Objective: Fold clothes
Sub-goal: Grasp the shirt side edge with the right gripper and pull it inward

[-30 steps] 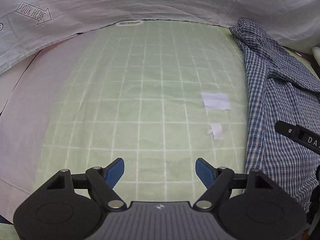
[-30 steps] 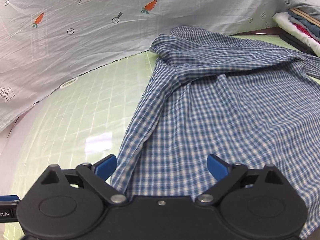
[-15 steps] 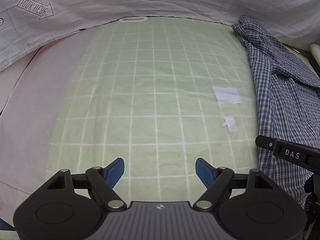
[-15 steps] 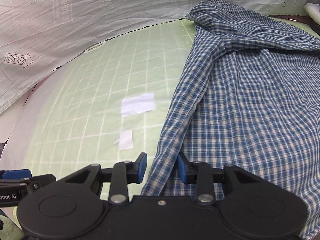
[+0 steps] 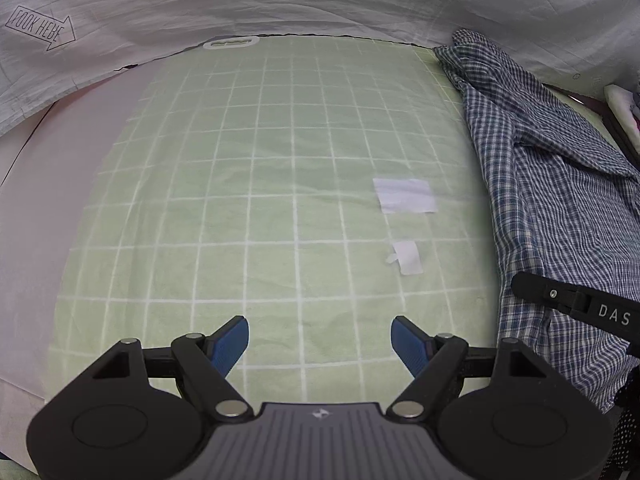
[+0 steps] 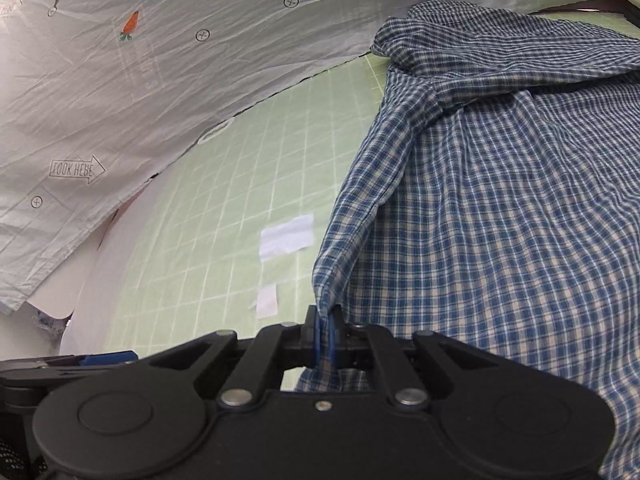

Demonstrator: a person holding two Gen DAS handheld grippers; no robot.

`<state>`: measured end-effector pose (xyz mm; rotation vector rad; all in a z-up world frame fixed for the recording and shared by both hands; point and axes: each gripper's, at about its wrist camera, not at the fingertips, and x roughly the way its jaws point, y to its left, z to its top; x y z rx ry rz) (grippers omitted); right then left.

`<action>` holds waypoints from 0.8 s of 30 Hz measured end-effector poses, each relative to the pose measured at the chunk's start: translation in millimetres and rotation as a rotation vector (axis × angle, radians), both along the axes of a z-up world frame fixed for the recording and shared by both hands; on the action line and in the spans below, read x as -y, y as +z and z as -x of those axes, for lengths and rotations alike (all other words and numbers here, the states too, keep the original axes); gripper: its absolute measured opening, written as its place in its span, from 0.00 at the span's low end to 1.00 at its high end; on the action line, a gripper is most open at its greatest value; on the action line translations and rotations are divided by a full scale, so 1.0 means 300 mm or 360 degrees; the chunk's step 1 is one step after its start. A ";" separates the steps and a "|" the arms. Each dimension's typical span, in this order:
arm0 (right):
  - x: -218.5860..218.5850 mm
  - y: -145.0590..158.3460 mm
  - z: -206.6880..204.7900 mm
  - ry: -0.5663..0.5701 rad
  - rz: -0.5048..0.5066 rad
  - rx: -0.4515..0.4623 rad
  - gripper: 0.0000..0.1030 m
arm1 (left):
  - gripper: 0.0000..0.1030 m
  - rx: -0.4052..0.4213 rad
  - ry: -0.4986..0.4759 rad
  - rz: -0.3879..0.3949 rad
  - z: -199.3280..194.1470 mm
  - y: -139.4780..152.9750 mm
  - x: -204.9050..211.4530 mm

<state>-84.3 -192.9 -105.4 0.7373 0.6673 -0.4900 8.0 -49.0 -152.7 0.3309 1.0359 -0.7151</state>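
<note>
A blue-and-white checked shirt (image 6: 500, 200) lies spread on a green grid mat (image 6: 248, 184). My right gripper (image 6: 325, 338) is shut on the shirt's near left edge and lifts that edge slightly off the mat. In the left wrist view the shirt (image 5: 560, 200) lies along the right side. My left gripper (image 5: 320, 344) is open and empty over the bare mat (image 5: 260, 200), to the left of the shirt. Part of the right gripper's body (image 5: 580, 308) shows at the right edge there.
Two white paper patches (image 5: 404, 196) lie on the mat near the shirt's edge. A white printed sheet with carrots and arrows (image 6: 120, 60) hangs behind the mat. A pale table surface (image 5: 48, 200) lies left of the mat. Folded clothes (image 5: 624, 104) sit at far right.
My right gripper has closed from wide open onto the shirt's left edge and raised it a little. My left gripper has stayed open and shifted slightly left.
</note>
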 end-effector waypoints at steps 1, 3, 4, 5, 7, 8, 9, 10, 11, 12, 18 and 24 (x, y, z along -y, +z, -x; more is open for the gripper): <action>0.017 0.014 0.023 -0.0001 -0.0006 0.0031 0.04 | 0.77 -0.0002 -0.0017 0.0003 0.018 0.000 0.027; 0.057 0.041 0.070 0.0006 0.0004 0.0058 0.04 | 0.77 -0.0009 -0.0044 0.0016 0.060 0.003 0.084; 0.078 0.052 0.094 0.0008 0.0009 0.0060 0.04 | 0.77 -0.0014 -0.0057 0.0024 0.085 0.005 0.114; 0.104 0.061 0.122 0.0005 0.0008 0.0056 0.04 | 0.77 -0.0018 -0.0070 0.0032 0.111 0.007 0.144; 0.156 0.077 0.178 0.0001 -0.0001 0.0055 0.04 | 0.77 -0.0026 -0.0097 0.0045 0.163 0.010 0.202; 0.182 0.082 0.205 -0.0001 -0.0001 0.0051 0.04 | 0.77 -0.0033 -0.0109 0.0046 0.191 0.007 0.232; 0.208 0.085 0.232 -0.0005 -0.0004 0.0046 0.04 | 0.77 -0.0042 -0.0119 0.0044 0.219 0.003 0.263; 0.239 0.086 0.261 -0.0009 -0.0010 0.0038 0.04 | 0.77 -0.0051 -0.0130 0.0043 0.247 -0.001 0.293; 0.270 0.086 0.289 -0.0014 -0.0017 0.0029 0.04 | 0.77 -0.0060 -0.0136 0.0042 0.274 -0.005 0.322; 0.300 0.086 0.316 -0.0018 -0.0024 0.0021 0.04 | 0.77 -0.0068 -0.0140 0.0041 0.301 -0.011 0.348; 0.440 0.028 0.420 -0.0038 -0.0166 -0.0027 0.12 | 0.77 -0.0128 -0.0100 -0.0023 0.398 -0.059 0.423; 0.480 -0.064 0.467 -0.0010 -0.0437 -0.0025 0.23 | 0.77 -0.0183 -0.0012 -0.0086 0.454 -0.099 0.436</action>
